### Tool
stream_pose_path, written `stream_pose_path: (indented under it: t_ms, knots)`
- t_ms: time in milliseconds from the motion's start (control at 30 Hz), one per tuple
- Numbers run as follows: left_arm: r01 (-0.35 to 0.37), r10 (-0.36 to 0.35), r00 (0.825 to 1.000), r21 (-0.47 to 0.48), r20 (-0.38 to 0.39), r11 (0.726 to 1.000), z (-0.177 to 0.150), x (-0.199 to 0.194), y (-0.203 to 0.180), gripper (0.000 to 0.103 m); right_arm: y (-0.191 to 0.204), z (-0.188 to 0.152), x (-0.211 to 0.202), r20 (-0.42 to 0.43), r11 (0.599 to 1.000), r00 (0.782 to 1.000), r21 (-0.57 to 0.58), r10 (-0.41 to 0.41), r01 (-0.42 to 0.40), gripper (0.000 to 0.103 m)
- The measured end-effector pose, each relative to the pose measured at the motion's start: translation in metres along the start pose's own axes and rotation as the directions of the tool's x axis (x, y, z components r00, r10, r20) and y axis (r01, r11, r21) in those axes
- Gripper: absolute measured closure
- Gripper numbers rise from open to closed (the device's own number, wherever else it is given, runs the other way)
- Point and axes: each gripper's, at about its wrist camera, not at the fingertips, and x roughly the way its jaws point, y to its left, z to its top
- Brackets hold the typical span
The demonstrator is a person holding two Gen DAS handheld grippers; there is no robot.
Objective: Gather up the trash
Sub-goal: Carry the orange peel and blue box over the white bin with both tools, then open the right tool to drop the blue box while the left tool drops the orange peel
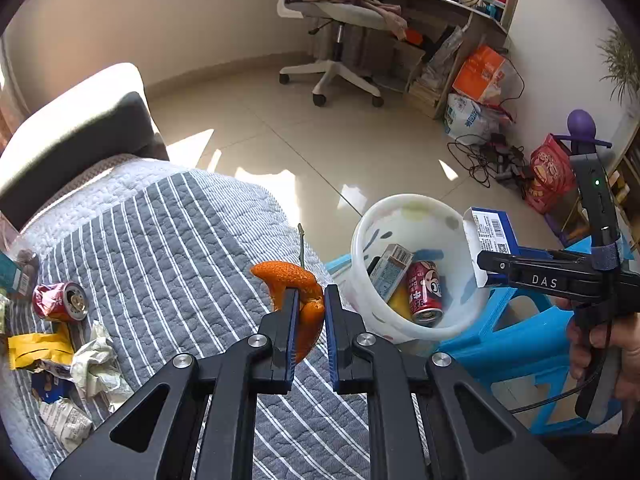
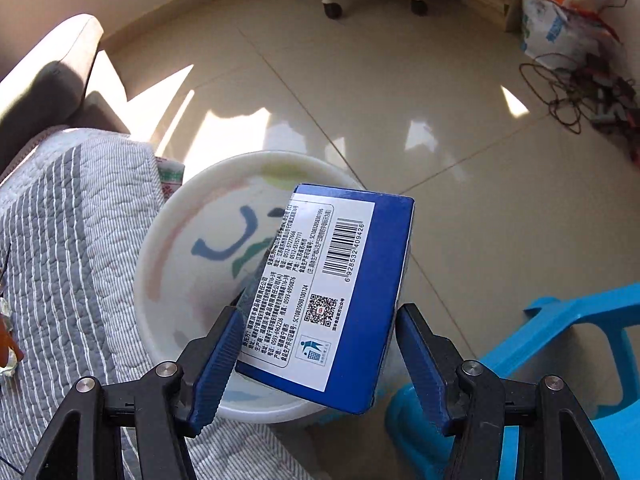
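Note:
My left gripper (image 1: 310, 300) is shut on a curled orange peel (image 1: 298, 280), held above the striped bed cover just left of the white bin (image 1: 360, 248). The bin holds a red can (image 1: 424, 294) and a small carton (image 1: 390, 270). My right gripper (image 2: 316, 344) holds a blue and white box (image 2: 332, 292) over the bin's (image 2: 160, 240) rim; the box touches the left pad (image 2: 218, 364), with a small gap at the right pad. The right gripper (image 1: 486, 268) and box (image 1: 490, 230) also show in the left wrist view.
On the striped bed cover (image 1: 168, 232) at the left lie a red can (image 1: 60, 302), a yellow wrapper (image 1: 38, 350) and crumpled paper (image 1: 96, 360). The bin stands by a blue plastic stool (image 1: 516, 344). An office chair (image 1: 336, 20), bags and cables stand beyond on the tiled floor.

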Motion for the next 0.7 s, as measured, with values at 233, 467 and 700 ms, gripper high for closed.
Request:
stream_pose_path:
  t_ms: [233,467,700]
  knots:
    - [0.037,-0.037,0.999,0.027,0.014,0.999,0.021,0.015,-0.029,0.09,-0.008,-0.001,-0.002,0.001,0.999,1.0,0.02,0.032,-0.032,0.026]
    - [0.09,-0.091,0.996,0.027,0.006,0.996,0.032,0.034,-0.051,0.09,-0.014,-0.006,-0.02,0.042,1.0,0.999,-0.019,-0.015,0.016,0.025]
    - [0.112,-0.112,0.994,0.043,-0.005,0.993,0.038,0.055,-0.072,0.09,-0.026,-0.013,-0.034,0.079,0.998,0.996,-0.041,-0.048,0.052,0.025]
